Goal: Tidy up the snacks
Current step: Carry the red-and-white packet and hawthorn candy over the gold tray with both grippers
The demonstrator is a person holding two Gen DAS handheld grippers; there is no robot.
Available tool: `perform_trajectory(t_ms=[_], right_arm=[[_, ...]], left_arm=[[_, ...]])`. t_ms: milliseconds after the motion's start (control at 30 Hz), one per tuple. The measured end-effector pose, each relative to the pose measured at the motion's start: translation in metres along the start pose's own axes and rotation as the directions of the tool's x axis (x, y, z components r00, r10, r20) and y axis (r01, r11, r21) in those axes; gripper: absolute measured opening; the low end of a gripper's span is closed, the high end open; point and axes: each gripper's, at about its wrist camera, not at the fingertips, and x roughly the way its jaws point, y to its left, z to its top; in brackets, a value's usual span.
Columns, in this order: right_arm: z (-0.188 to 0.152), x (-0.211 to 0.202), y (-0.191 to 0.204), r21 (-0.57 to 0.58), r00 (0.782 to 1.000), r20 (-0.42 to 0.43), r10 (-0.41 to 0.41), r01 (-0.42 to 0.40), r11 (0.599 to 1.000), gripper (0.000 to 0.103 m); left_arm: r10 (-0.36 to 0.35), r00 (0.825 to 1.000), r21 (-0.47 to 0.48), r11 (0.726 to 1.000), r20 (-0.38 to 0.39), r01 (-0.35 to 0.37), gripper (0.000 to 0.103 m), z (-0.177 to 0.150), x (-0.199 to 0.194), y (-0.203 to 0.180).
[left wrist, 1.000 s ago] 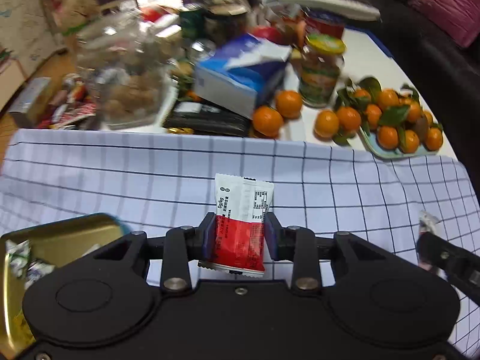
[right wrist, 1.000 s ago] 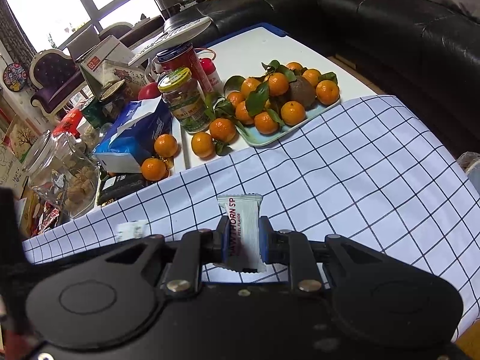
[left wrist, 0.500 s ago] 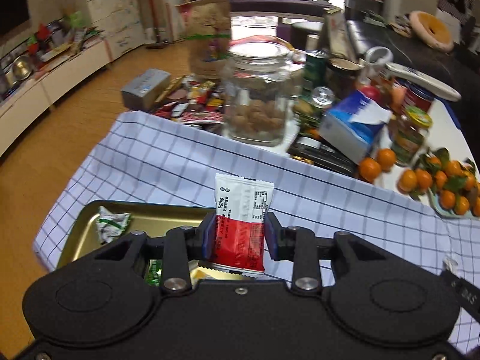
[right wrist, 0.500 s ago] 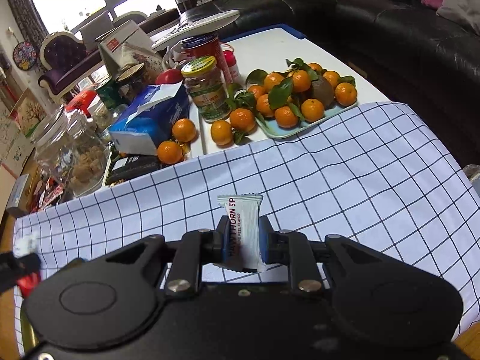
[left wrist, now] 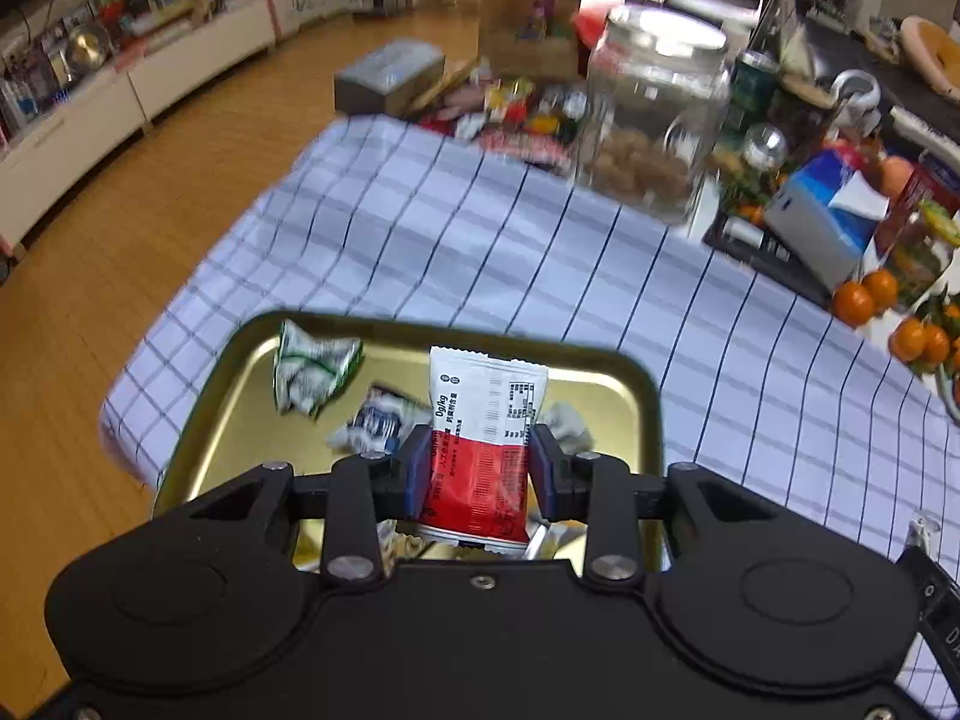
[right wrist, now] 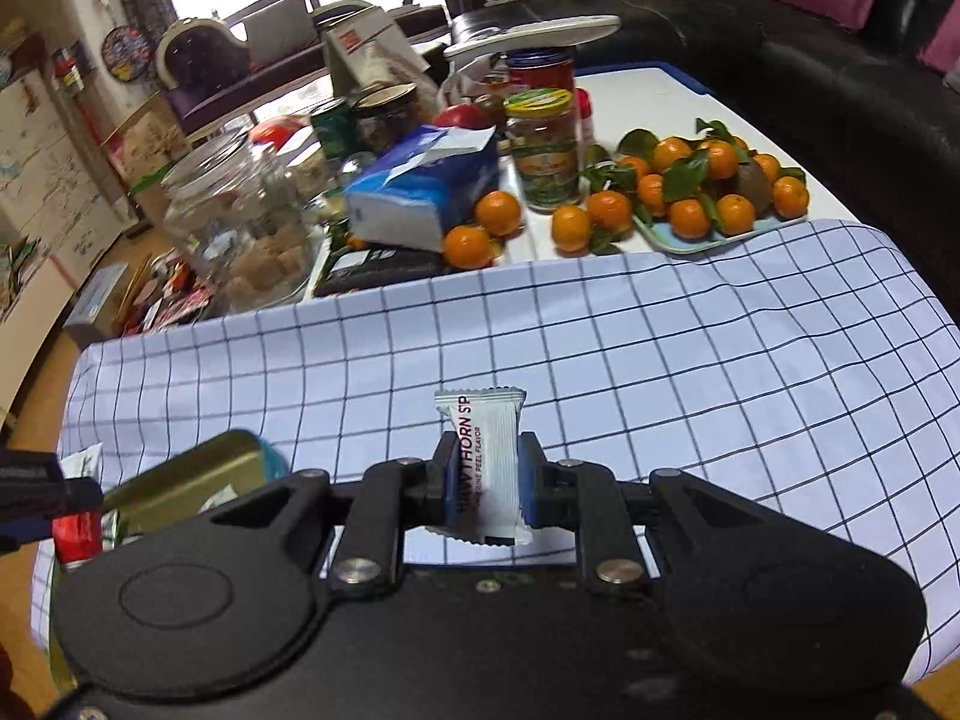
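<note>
My left gripper point(left wrist: 480, 474) is shut on a red and white snack packet point(left wrist: 483, 432) and holds it over the gold tray point(left wrist: 630, 378), which lies on the checked cloth near its left edge. The tray holds a green and white wrapper point(left wrist: 312, 375), a blue and white wrapper point(left wrist: 378, 420) and more packets hidden under my fingers. My right gripper point(right wrist: 485, 486) is shut on a white hawthorn snack packet point(right wrist: 483, 462) above the cloth, right of the tray point(right wrist: 186, 483). The left gripper point(right wrist: 42, 501) shows at the right wrist view's left edge.
Beyond the checked cloth point(right wrist: 660, 348) stand a glass jar of snacks point(right wrist: 240, 228), a blue tissue pack point(right wrist: 426, 186), a yellow-lidded jar point(right wrist: 543, 150), loose tangerines point(right wrist: 468, 246) and a plate of tangerines point(right wrist: 708, 192). A black sofa point(right wrist: 810, 78) lies right; wooden floor point(left wrist: 120, 210) lies left.
My left gripper has swung left and down over the gold tray with the red packet still in it. My right gripper has moved a little left toward the tray, holding its packet.
</note>
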Motion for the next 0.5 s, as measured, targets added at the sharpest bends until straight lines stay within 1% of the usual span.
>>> perform_trajectory(t_ms=[33,67,167,333,500], right_arm=[[-0.003,0.000,0.003,-0.007,1.000,-0.004,0.000,0.000,1.000,0.021],[-0.005,-0.001,0.007,-0.010,1.000,-0.008,0.002,-0.002,1.000,0.021],[-0.012,-0.003,0.017,-0.021,1.000,-0.013,0.014,-0.014,1.000,0.021],[-0.022,-0.003,0.041,-0.045,0.999,-0.021,0.031,-0.032,0.998,0.021],[-0.025,-0.004,0.067,-0.095,0.998,-0.019,0.065,-0.067,0.993,0.021]], left_arm=[[-0.021,1.000,-0.009,1.000,-0.019,0.021,0.043,-0.001,0.001,0.004],[-0.023,0.999,-0.013,1.000,-0.029,0.023,0.043,-0.001,0.002,0.007],[0.014,1.000,0.015,1.000,-0.026,-0.014,0.043,-0.002,0.003,0.012],[0.019,0.999,0.005,1.000,-0.033,-0.019,0.043,0.003,0.005,0.025],[0.029,0.999,-0.005,1.000,-0.029,-0.029,0.043,0.008,0.008,0.037]])
